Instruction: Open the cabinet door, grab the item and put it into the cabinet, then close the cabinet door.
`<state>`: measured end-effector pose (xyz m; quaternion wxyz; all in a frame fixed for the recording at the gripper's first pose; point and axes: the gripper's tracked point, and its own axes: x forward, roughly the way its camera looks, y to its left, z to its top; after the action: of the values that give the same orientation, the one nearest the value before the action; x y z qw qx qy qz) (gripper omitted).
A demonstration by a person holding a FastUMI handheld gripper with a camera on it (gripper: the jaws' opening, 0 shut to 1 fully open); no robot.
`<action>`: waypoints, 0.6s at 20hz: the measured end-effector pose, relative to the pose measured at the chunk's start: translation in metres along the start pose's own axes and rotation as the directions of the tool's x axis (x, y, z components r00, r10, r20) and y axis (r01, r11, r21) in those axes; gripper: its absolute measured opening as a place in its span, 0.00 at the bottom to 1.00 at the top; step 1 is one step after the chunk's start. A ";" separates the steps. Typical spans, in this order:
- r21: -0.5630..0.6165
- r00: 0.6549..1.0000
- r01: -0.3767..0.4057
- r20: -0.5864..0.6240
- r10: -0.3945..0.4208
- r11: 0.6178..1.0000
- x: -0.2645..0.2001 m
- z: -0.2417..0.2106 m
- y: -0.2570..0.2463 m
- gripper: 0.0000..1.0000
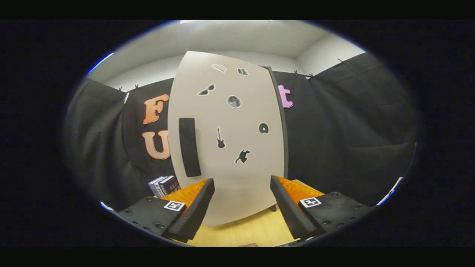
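Gripper view shows the jaws (242, 202) wide open and empty, the shut cabinet door (226, 148) just ahead, its handle (189, 147) ahead-left, books (164, 185) left beyond; this fits either before opening or after closing.

The gripper (242, 202) has two wedge-shaped fingers (193, 213) with ribbed inner faces, spread wide apart. Each sits on a flat plate dotted with round screws and bears a small square black-and-white marker (310, 202).

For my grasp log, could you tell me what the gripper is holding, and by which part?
Nothing: the gripper is open and empty, facing the shut cabinet door, short of its handle.
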<state>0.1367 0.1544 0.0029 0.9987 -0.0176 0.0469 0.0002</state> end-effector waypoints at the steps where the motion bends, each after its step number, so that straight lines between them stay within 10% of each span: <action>1: -0.002 1.000 -0.013 0.001 0.013 1.000 0.002 0.003 0.007 0.97; 12: -0.029 0.993 -0.084 0.080 0.086 0.996 0.038 0.044 0.047 0.97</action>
<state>0.1785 0.2027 0.0417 0.9986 -0.0285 0.0071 0.0438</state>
